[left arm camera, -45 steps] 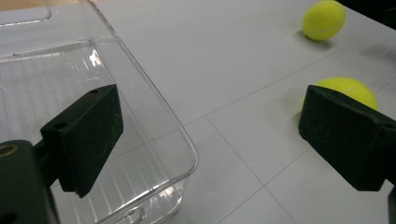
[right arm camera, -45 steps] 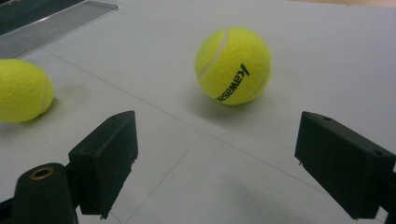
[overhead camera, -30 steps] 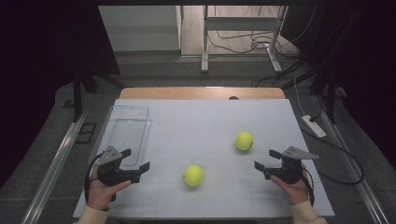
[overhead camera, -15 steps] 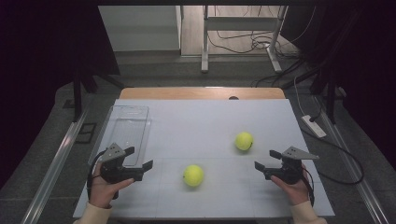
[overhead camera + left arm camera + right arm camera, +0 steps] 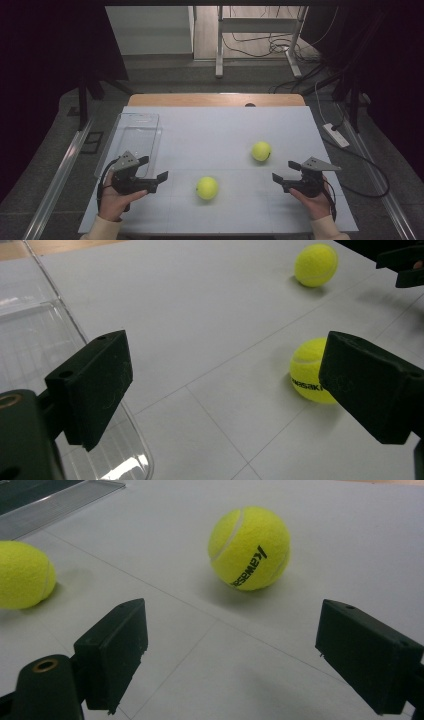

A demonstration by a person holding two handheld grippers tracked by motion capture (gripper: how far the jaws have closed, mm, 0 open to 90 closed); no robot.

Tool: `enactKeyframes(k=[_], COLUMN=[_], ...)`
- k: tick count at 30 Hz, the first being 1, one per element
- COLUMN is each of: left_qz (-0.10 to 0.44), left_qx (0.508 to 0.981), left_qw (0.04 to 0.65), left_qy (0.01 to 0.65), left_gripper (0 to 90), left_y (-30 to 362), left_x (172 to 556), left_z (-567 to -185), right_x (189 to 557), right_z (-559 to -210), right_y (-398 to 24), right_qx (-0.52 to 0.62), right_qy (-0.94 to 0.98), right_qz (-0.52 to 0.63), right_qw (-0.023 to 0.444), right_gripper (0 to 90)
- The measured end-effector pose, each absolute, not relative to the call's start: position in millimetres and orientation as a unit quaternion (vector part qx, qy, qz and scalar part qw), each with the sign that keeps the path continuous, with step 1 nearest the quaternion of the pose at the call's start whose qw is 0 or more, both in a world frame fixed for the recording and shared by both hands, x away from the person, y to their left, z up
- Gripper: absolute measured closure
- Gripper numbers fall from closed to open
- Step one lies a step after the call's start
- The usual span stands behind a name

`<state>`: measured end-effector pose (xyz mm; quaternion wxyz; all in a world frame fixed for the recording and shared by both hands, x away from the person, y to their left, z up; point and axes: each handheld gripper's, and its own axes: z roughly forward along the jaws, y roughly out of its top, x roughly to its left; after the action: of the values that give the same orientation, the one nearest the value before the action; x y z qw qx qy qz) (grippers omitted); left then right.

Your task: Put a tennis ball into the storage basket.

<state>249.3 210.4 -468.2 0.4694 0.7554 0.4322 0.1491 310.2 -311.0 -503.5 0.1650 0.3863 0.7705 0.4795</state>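
Observation:
Two yellow tennis balls lie on the white table. The nearer ball (image 5: pixel 207 187) (image 5: pixel 306 371) sits front centre; the farther ball (image 5: pixel 261 151) (image 5: pixel 250 547) lies to its right and further back. My left gripper (image 5: pixel 154 169) (image 5: pixel 227 385) is open, empty, and points at the nearer ball from the left. In the left gripper view the right jaw hides part of that ball, and the farther ball (image 5: pixel 316 265) lies beyond. My right gripper (image 5: pixel 284 170) (image 5: pixel 230 655) is open and empty, just short of the farther ball, with the nearer ball (image 5: pixel 22 575) off to its left.
A clear plastic tray (image 5: pixel 131 142) (image 5: pixel 30 340) lies along the table's left side, right beside my left gripper. The table's front edge is close under both hands. A white power strip (image 5: pixel 336 135) lies on the floor to the right.
My left gripper has edged slightly rightward toward the nearer ball. The right gripper and both balls have stayed put.

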Motion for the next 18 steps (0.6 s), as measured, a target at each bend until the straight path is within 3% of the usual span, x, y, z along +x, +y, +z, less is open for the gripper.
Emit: enactKeyframes(k=[18], left_qz=[0.144], left_qx=[0.766], left_qw=[0.468], left_qy=[0.416], left_gripper=[8.3], left_y=[195], left_x=[255], left_z=[-464], right_x=[310], right_z=[-504], right_y=[-310], right_qx=[0.384], right_qy=[0.774], right_qz=[0.475], right_qw=[0.167], right_gripper=[13.7])
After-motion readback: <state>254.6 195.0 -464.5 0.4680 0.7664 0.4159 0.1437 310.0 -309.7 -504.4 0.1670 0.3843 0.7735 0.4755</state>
